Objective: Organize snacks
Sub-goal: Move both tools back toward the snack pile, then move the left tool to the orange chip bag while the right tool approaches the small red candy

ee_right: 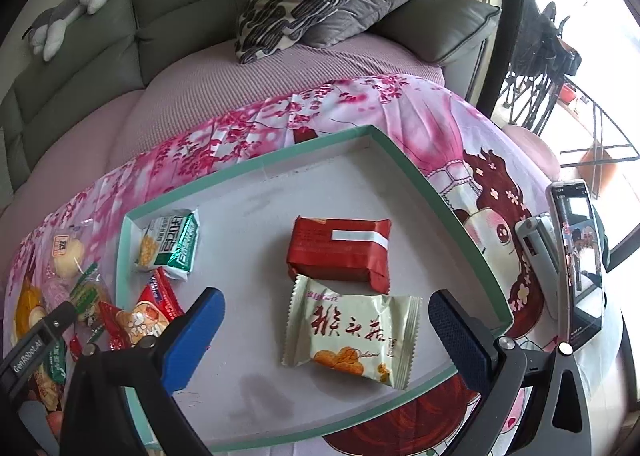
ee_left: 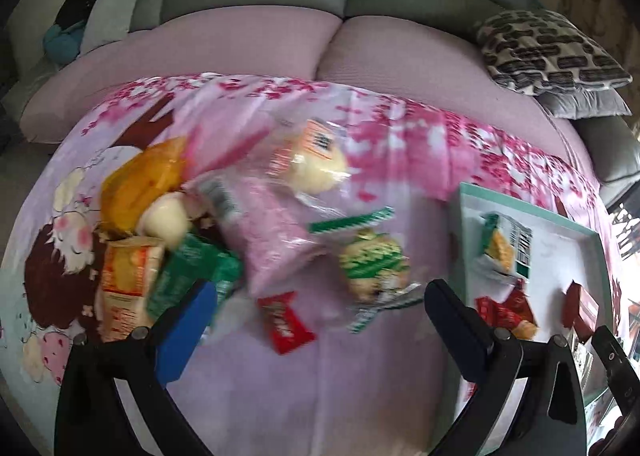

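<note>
The tray [ee_right: 420, 179], white inside with a teal rim, lies on the table's pink cartoon cloth [ee_right: 460, 123] and holds five packets. At centre sits a red packet [ee_right: 340, 252] with a white stripe; touching it at 6 o'clock lies a cream packet [ee_right: 352, 336] with red Chinese characters and pictured biscuits. At 9 o'clock lies a green-and-white packet [ee_right: 170, 242] with white characters, and below it two red packets [ee_right: 144, 320] whose print is too small to read.

The right tongs [ee_right: 328, 332] hang spread wide over the cream packet, pinching nothing. "GenRobot.AI" shows on the other tool's finger at 8 o'clock.

The left tongs [ee_left: 320, 320], also spread and empty, hover over a blurred heap of roughly nine loose snacks [ee_left: 224, 215] at 9 o'clock of the tray, a small red packet [ee_left: 286, 322] nearest.

A phone [ee_right: 580, 264] stands at 3 o'clock.
</note>
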A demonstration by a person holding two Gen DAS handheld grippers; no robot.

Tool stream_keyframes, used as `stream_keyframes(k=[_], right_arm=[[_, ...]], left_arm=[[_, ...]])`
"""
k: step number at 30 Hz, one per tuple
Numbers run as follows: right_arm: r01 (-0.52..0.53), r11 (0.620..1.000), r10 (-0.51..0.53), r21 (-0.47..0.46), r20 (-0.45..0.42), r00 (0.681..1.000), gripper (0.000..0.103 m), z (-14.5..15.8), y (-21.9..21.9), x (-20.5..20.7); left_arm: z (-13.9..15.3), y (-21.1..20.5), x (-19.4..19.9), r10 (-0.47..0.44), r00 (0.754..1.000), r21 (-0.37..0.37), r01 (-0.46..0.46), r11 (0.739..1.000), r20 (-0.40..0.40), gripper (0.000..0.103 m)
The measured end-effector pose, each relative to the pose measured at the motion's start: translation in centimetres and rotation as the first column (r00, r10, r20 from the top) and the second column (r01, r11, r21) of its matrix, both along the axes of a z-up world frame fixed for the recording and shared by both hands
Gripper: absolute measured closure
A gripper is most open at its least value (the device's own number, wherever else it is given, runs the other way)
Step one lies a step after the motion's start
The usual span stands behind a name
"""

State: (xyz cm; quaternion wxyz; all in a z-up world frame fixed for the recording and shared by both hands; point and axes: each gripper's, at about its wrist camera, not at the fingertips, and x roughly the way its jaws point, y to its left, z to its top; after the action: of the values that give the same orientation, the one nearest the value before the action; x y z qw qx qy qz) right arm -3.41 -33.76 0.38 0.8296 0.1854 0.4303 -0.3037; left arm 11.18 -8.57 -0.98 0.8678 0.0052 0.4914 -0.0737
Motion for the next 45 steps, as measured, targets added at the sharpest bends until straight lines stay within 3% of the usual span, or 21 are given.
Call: stream_keyframes(k=[4, 7, 11, 18, 25, 36, 41, 45], right_arm=[[-0.013, 1.0, 0.013, -0.011, -0.004, 1.0, 0.0, 0.2, 0.6, 0.4], [-0.024, 0.999, 0.024, -0.023, -0.002, 1.0, 0.0, 0.5, 1.3, 0.8], [-0.081, 0.996, 0.081, -0.043, -0.001, 0.997, 0.0, 0.9, 3.1, 1.9], [-0.171, 0.983, 0.172, -0.061, 0.007, 0.985, 0.0, 1.2, 6.5, 3.5], [-0.261, 0.963, 0.263, -0.072, 0.012, 0.965, 0.0, 1.2, 10.4, 5.0], [-0.457, 0.886, 0.459, -0.081, 0.006, 0.888, 0.0, 0.0, 18.5, 7.8], [-0.536, 0.843, 0.535, -0.049, -0.03, 0.844, 0.0, -2.5, 21.2, 9.1], [-0.562, 0.827, 0.56, -0.011, -0.078, 0.825, 0.0, -4.8, 22.4, 9.8]], left_arm=[[0.9, 2.3, 0.4, 0.016, 1.0, 0.057, -0.017, 0.998, 0.026, 0.0], [1.5, 4.2, 0.6, 0.036, 0.999, 0.057, -0.038, 0.998, 0.032, 0.0], [2.4, 6.5, 0.5, 0.066, 0.997, 0.05, -0.068, 0.996, 0.044, 0.0], [3.5, 10.3, 0.2, 0.105, 0.992, 0.145, -0.114, 0.983, 0.07, 0.0], [4.3, 14.6, 0.0, 0.18, 0.979, 0.16, -0.193, 0.968, 0.091, 0.0], [3.4, 19.8, 0.1, 0.289, 0.956, 0.099, -0.293, 0.951, 0.053, 0.0], [1.4, 19.6, 0.9, 0.273, 0.962, 0.048, -0.272, 0.961, -0.014, 0.0], [-0.1, 18.5, 1.5, 0.25, 0.967, 0.055, -0.247, 0.968, -0.058, 0.0]])
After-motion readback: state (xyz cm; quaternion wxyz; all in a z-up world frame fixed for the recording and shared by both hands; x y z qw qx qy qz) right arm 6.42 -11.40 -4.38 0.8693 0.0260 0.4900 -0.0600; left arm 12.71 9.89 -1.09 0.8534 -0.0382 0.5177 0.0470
